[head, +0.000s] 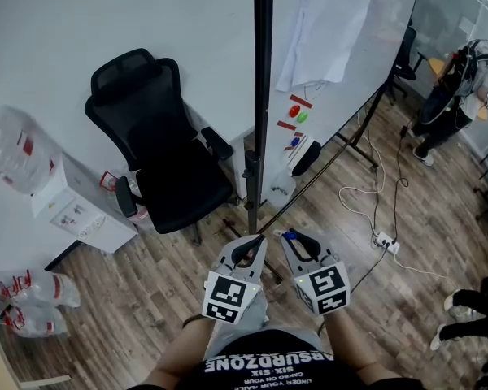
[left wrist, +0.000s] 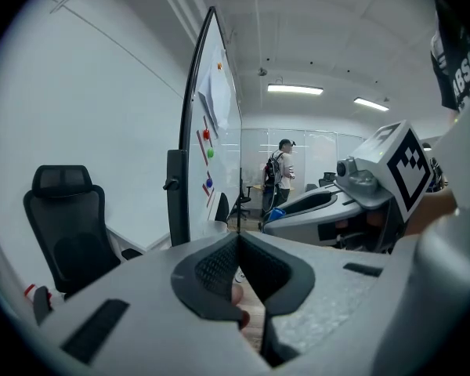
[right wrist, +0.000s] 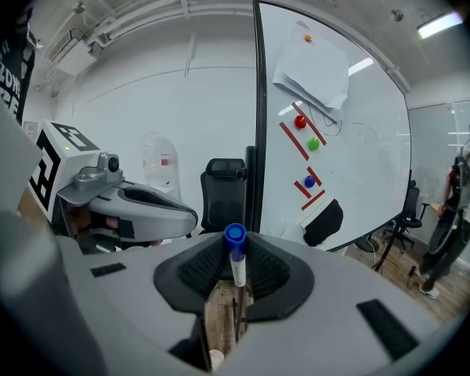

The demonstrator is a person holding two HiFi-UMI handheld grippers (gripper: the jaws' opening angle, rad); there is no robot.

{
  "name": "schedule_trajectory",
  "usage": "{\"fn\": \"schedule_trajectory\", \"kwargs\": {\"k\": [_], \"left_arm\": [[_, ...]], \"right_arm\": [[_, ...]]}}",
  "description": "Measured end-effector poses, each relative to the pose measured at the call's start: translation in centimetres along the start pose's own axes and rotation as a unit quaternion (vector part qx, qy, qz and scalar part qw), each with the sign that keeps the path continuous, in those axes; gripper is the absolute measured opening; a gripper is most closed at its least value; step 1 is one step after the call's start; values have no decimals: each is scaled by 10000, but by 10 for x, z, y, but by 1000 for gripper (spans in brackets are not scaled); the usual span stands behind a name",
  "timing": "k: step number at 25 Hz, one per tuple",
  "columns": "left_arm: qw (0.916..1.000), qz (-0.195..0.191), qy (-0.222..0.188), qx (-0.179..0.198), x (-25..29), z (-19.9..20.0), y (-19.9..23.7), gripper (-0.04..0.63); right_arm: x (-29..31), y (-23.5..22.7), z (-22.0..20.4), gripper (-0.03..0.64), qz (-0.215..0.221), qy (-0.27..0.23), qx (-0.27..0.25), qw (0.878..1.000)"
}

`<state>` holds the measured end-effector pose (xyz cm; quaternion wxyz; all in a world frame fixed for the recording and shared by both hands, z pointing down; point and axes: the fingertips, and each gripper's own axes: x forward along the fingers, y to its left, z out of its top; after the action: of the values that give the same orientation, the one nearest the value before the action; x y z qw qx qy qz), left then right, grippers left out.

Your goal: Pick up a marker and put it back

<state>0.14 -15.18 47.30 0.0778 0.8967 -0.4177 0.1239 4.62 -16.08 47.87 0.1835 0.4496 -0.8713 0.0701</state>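
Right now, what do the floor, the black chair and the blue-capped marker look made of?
Floor: wood or wood-look planks, matte, with visible grain and seams. Office chair: black, probably fabric or mesh over plastic; dull, no shine. Blue-capped marker: likely plastic, smooth white barrel and blue cap.

Chair (head: 159,153) left of the pole (head: 262,96); whiteboard (head: 350,39) right of it; power strip (head: 385,240) on the floor (head: 163,283); marker (right wrist: 236,266) in the right claw (head: 301,246).
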Motion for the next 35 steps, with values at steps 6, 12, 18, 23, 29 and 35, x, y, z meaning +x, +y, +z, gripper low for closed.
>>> {"fn": "schedule_trajectory", "kwargs": {"k": [6,12,18,23,29,35], "left_arm": [[10000,-15,53,19,-5,-4,-4,6],[10000,-35,53,64,-4,-3,-5,6],[10000,-13,68,69,-3,-4,-1,6],[10000,26,62,53,-1,-4,5,6],[9999,60,74,36,-2,-3,10,6],[9999,80,61,29,-3,-4,13,6]], "right_arm": [[-5,5,-9,69,16,116,-24,9999],[-5,7,-8,69,29,129,-25,9999],[-4,6,-9,70,26,132,-14,9999],[-5,0,-1,69,-43,-2,-13,10000],[-12,-9,21,69,-169,-220,-100,9996],[-21,-18,43,69,-320,-509,-189,9980]]}}
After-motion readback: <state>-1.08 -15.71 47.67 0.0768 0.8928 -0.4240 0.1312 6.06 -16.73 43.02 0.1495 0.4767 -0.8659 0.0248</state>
